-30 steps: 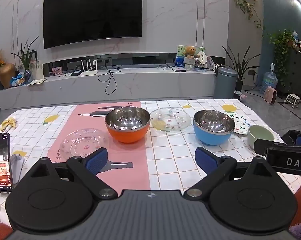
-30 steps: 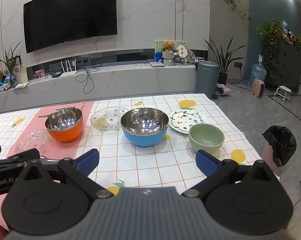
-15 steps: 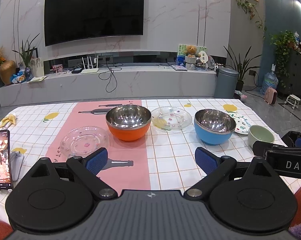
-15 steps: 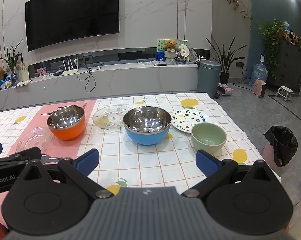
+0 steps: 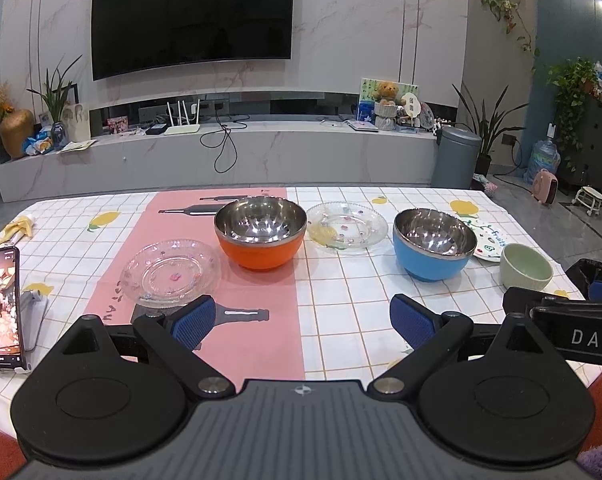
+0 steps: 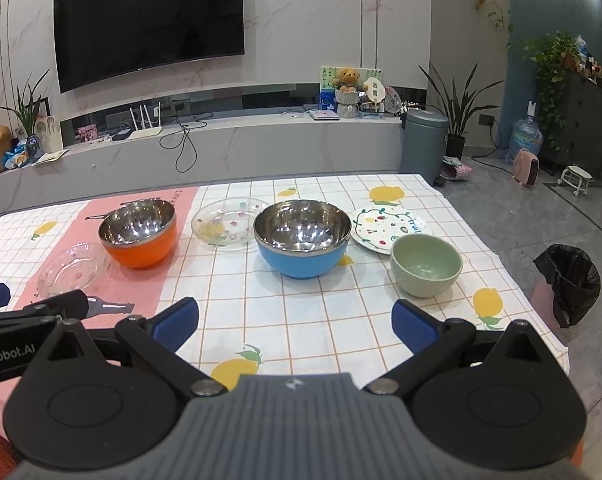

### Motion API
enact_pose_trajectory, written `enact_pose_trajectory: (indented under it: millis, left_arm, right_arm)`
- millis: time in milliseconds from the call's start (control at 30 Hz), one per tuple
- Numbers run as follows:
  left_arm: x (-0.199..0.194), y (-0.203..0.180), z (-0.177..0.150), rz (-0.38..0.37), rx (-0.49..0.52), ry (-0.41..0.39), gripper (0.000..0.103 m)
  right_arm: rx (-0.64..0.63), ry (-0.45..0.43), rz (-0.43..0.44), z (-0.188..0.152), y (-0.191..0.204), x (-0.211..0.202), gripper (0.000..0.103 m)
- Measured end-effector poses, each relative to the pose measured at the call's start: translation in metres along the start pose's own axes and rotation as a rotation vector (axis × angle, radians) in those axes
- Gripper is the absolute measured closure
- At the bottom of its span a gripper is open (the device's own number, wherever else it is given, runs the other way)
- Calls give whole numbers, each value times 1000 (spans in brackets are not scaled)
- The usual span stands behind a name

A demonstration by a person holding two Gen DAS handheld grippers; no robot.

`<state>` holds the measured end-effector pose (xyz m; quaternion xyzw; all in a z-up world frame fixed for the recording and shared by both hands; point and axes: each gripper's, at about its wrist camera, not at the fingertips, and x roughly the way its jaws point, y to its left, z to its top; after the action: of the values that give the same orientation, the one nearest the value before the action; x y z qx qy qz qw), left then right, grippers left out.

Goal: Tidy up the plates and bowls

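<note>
Handling: glass plates (image 5: 172,273) (image 5: 347,227) brittle, slick, take by rim; steel-lined orange bowl (image 5: 260,232), blue bowl (image 6: 302,237) rigid, light; green bowl (image 6: 425,265) ceramic, chippable | Place: spread in a row on desk (image 6: 301,320) | Hand-held grippers: left (image 5: 301,318), right (image 6: 295,322) both wide open, empty | Obstacles: phone (image 5: 3,307) left of near glass plate; painted plate (image 6: 385,227) partly behind green bowl.

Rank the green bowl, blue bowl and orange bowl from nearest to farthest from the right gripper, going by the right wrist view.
From the right gripper:
1. Green bowl, ahead right.
2. Blue bowl, ahead centre; near-tie with green.
3. Orange bowl, far left, on the pink strip.
</note>
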<state>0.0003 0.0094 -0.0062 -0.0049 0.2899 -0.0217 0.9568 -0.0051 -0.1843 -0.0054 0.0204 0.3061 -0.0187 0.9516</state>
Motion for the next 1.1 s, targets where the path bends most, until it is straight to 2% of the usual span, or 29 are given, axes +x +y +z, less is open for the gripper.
enact_pose_trajectory:
  millis: [267, 1100]
  left_arm:
    - [2, 3, 0, -1, -17, 24, 0]
    - [2, 5, 0, 2, -28, 23, 0]
  right_arm:
    - [-3, 10, 4, 0, 1, 1, 3]
    - [-8, 23, 11, -1, 3, 3, 2]
